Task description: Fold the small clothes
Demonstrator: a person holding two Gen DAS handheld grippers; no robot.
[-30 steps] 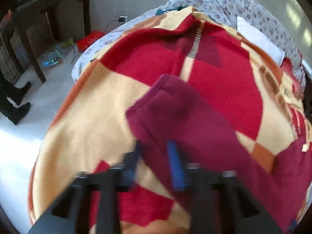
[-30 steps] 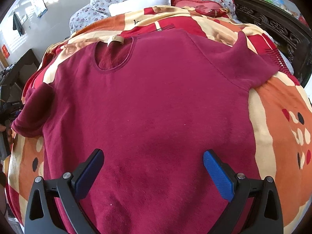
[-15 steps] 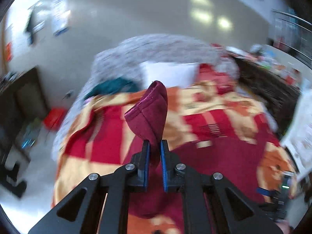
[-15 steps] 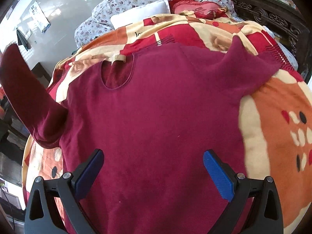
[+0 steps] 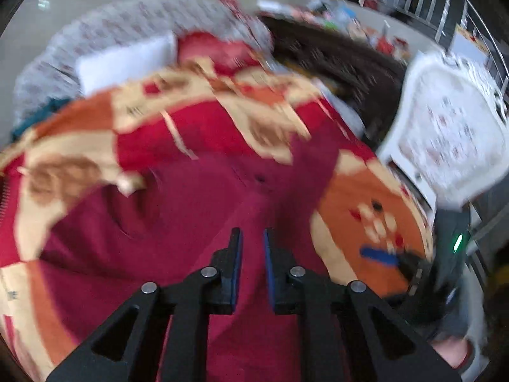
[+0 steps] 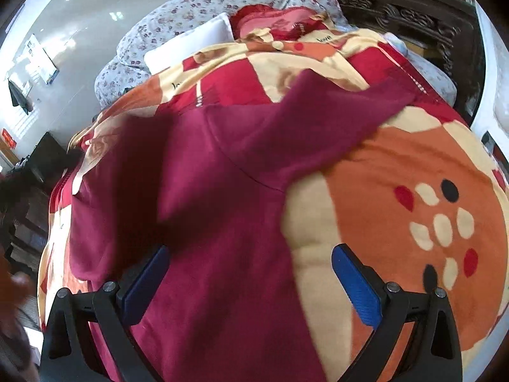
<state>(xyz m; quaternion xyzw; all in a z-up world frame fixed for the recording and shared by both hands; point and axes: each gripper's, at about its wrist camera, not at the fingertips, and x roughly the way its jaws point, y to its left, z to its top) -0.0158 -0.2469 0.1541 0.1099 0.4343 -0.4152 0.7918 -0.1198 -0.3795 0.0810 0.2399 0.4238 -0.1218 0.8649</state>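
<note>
A maroon long-sleeved shirt (image 6: 222, 191) lies on a red, orange and cream blanket (image 6: 397, 165) on a bed. My left gripper (image 5: 251, 238) is shut on the shirt's left sleeve (image 5: 251, 286) and holds it over the shirt's body (image 5: 143, 222); the view is blurred. In the right wrist view that sleeve lies folded across the chest (image 6: 133, 165). My right gripper (image 6: 248, 254) is open and empty, low over the shirt's lower right side, with the right sleeve (image 6: 334, 111) stretched out beyond it.
A white pillow (image 6: 191, 44) and a floral quilt (image 6: 197, 9) lie at the head of the bed. A dark carved headboard (image 6: 413, 22) runs along the right. A white chair (image 5: 445, 127) stands beside the bed. My right gripper's blue pad (image 5: 380, 254) shows at the blanket's edge.
My left gripper has carried the raised sleeve inward and down over the shirt's body. My right gripper has shifted right toward the shirt's right side and stayed open.
</note>
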